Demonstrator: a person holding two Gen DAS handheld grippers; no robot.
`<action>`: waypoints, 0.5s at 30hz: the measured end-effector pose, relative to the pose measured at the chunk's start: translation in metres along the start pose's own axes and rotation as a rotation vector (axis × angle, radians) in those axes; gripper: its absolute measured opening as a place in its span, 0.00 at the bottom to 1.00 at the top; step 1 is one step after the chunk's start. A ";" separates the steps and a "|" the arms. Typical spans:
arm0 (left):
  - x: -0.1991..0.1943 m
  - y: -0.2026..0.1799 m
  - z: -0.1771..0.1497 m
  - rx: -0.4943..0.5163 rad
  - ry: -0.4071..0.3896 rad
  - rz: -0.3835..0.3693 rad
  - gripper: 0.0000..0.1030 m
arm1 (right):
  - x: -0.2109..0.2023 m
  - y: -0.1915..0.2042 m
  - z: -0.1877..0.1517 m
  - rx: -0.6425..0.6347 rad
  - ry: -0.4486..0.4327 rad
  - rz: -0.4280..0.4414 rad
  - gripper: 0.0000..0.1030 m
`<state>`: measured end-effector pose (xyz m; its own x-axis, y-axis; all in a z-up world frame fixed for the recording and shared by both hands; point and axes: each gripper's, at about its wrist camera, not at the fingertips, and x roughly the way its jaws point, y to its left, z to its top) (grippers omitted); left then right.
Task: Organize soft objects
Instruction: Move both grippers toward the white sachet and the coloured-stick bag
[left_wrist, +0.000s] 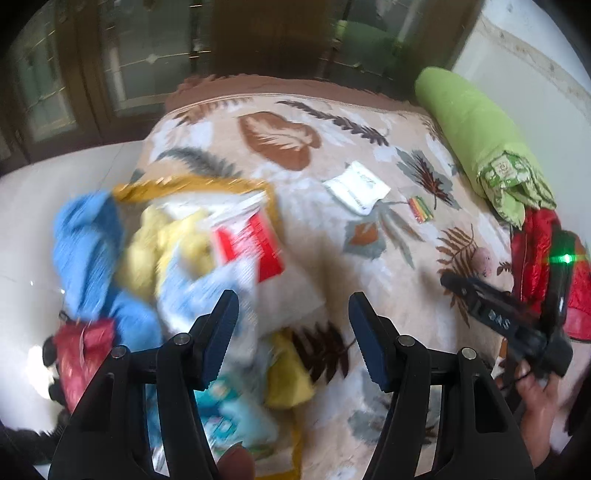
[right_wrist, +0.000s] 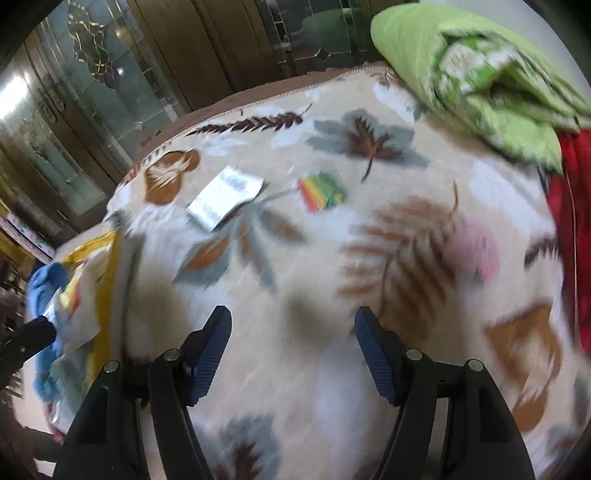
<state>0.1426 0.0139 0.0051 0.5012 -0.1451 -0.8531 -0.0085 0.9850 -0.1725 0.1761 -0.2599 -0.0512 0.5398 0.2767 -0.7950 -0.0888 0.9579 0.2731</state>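
The heap of soft things (left_wrist: 155, 258) at the bed's left edge is smeared by motion, so its blue, yellow and red-and-white pieces cannot be told apart. The print on the white packet (left_wrist: 357, 187) is too small to read. The red quilted cloth (right_wrist: 574, 240) runs off the right edge.

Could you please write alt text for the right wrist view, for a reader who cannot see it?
The open, empty right gripper hangs over a leaf-patterned blanket. A white packet and a striped packet lie beyond it, a green quilt at top right, a cloth pile at left.
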 end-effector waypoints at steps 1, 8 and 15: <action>0.006 -0.009 0.009 0.025 0.013 -0.008 0.61 | 0.004 -0.001 0.009 -0.019 0.008 -0.001 0.68; 0.077 -0.046 0.077 0.089 0.100 -0.020 0.61 | 0.042 -0.005 0.059 -0.132 0.078 -0.012 0.68; 0.132 -0.084 0.086 0.273 0.076 0.013 0.67 | 0.071 -0.017 0.086 -0.127 0.105 0.000 0.75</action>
<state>0.2840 -0.0802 -0.0501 0.4360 -0.1290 -0.8907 0.2238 0.9741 -0.0315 0.2879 -0.2632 -0.0663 0.4500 0.2768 -0.8491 -0.1971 0.9581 0.2079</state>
